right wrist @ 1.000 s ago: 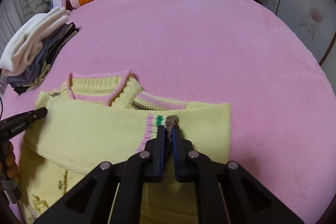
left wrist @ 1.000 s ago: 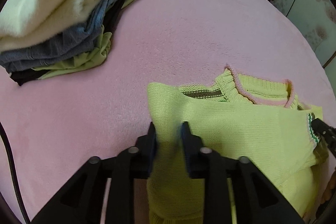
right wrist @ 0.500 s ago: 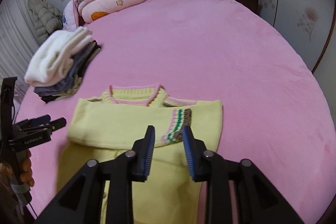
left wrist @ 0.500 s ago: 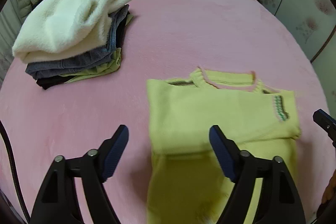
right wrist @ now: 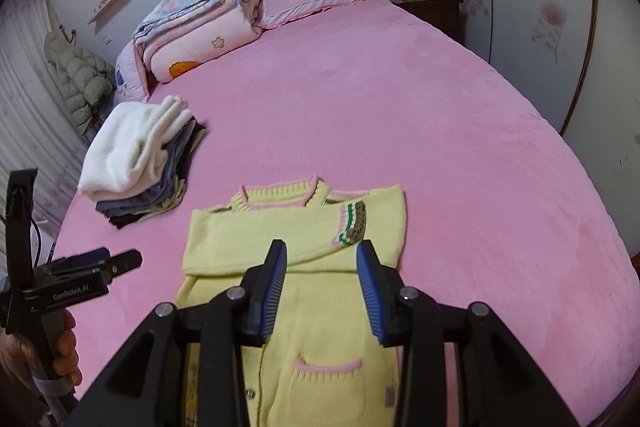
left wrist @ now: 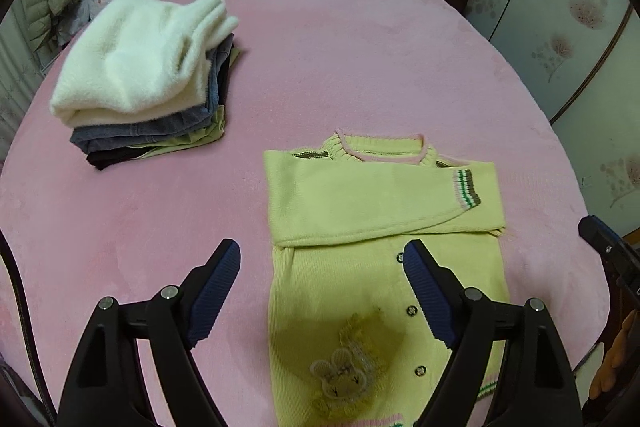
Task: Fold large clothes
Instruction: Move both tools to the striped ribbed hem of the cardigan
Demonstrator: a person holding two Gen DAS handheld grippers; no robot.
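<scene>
Left hand-held gripper [left wrist: 322,259]: jaws spread wide, holding nothing — it hangs over the lower body of the yellow cardigan [left wrist: 380,227], whose left edge runs between its fingers.
Right hand-held gripper [right wrist: 322,263]: jaws parted and empty, poised above the cardigan's button front, with the pink-trimmed pocket [right wrist: 330,367] right under it.
Cardigan: lies flat on the pink bed [right wrist: 400,99] just ahead of both grippers, collar at the far end; one sleeve is folded across the chest, its striped cuff [left wrist: 466,189] ending near the right-hand edge.
Risk, next fold: the hem probably has to come up toward the collar; a pinch that catches only the top layer would likely drag the front panel and leave the back behind, skewing the fold.
Risk, sleeve: the crossed sleeve lies loose, so a fast lift could slide it off and undo the fold.
Risk, bed cover: the plush cover may get nipped along with the knit if the fingers dig in too low.
Further off: a stack of folded clothes [left wrist: 148,83] sits ahead and to the left of the left gripper, well apart from the cardigan — likely its destination.
Hidden: the hem is cut off by the frame edge and the gripper bodies; the other sleeve cannot be made out.
</scene>
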